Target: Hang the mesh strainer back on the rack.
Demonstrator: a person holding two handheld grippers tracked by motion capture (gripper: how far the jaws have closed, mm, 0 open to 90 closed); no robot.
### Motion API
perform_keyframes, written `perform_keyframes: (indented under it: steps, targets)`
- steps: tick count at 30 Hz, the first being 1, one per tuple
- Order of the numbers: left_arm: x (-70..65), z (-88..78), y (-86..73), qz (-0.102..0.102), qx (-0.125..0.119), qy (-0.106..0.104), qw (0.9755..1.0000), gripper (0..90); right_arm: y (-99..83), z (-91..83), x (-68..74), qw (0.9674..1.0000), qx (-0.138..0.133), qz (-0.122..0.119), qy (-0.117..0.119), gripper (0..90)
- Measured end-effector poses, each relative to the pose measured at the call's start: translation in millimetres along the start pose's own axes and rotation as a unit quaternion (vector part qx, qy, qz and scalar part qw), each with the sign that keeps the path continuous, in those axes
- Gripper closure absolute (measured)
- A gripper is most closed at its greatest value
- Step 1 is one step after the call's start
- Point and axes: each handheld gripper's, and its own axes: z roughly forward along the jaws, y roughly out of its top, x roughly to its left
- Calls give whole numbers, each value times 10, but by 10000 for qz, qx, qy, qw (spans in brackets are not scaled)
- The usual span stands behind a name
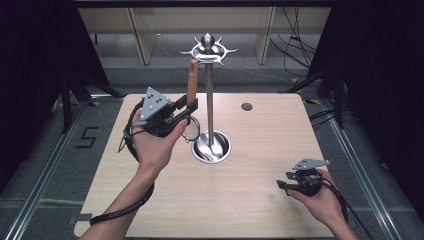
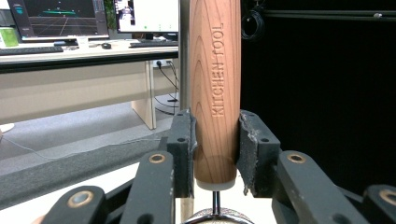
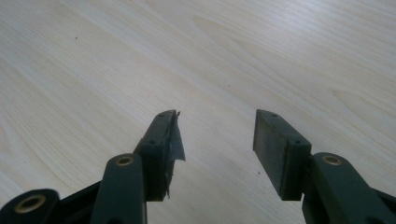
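Note:
My left gripper point(image 1: 192, 107) is shut on the lower end of a wooden utensil handle point(image 1: 192, 80) and holds it upright. In the left gripper view both pads press the handle point(image 2: 215, 70), which is stamped "KITCHEN TOOL". A thin metal loop point(image 1: 191, 131) hangs below the grip. Just to the right stands a steel utensil stand point(image 1: 209, 100) with a ring of hooks point(image 1: 208, 50) at the top and a round dished base point(image 1: 212, 147). The handle's top reaches close to the hooks. My right gripper point(image 1: 282, 186) rests low at the table's front right, open and holding nothing point(image 3: 217, 128).
The light wooden table point(image 1: 250, 210) has a small round grommet point(image 1: 246, 106) near its back edge. A black cable trails from my left forearm over the front left corner. Desks and monitors stand beyond the table in the left gripper view.

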Motion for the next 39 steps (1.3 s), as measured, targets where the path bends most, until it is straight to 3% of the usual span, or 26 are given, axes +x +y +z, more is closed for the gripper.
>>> perform_keyframes:
  steps: [10, 12, 14, 16, 17, 18, 21, 22, 25, 26, 28, 29, 39]
  targets:
    - [12, 6, 15, 42, 3, 137, 9999, 679, -1, 0, 0, 10000, 13, 6, 4, 504]
    - [9, 12, 13, -53, 37, 117, 9999, 679, 0, 1, -1, 10000, 8, 6, 1, 504]
    - [30, 21, 23, 47, 37, 157, 9999, 679, 0, 5, 1, 10000, 13, 4, 8, 504]
    - [26, 38, 22, -32, 60, 137, 9999, 679, -4, 13, 6, 10000, -37, 7, 0, 504]
    - [36, 45, 25, 47, 50, 168, 9998, 679, -18, 48, 34, 9996, -247, 128, -51, 504]
    - [37, 53, 25, 43, 65, 164, 9998, 679, -2, 4, 10, 10000, 24, 36, 9, 505]
    - [24, 77, 19, -48, 101, 137, 9998, 679, -2, 7, -3, 10000, 12, -26, 8, 504]
    - [35, 84, 24, 43, 80, 171, 9998, 679, -2, 7, -3, 10000, 10, -28, 8, 504]
    - [24, 108, 24, -40, 124, 152, 9998, 679, -1, 4, -4, 10000, 13, -6, 7, 504]
    - [35, 113, 30, 51, 105, 177, 9998, 679, -1, 3, -1, 10000, 18, 16, 8, 505]
    - [22, 126, 29, -48, 145, 156, 9998, 679, -3, 5, 4, 10000, 14, 34, 4, 505]
    - [33, 132, 34, 39, 125, 177, 9998, 679, -5, 6, 2, 10000, 9, 13, 0, 505]
    - [42, 211, 49, 64, 201, 179, 9996, 678, -3, 7, -5, 10000, -1, -39, -1, 504]
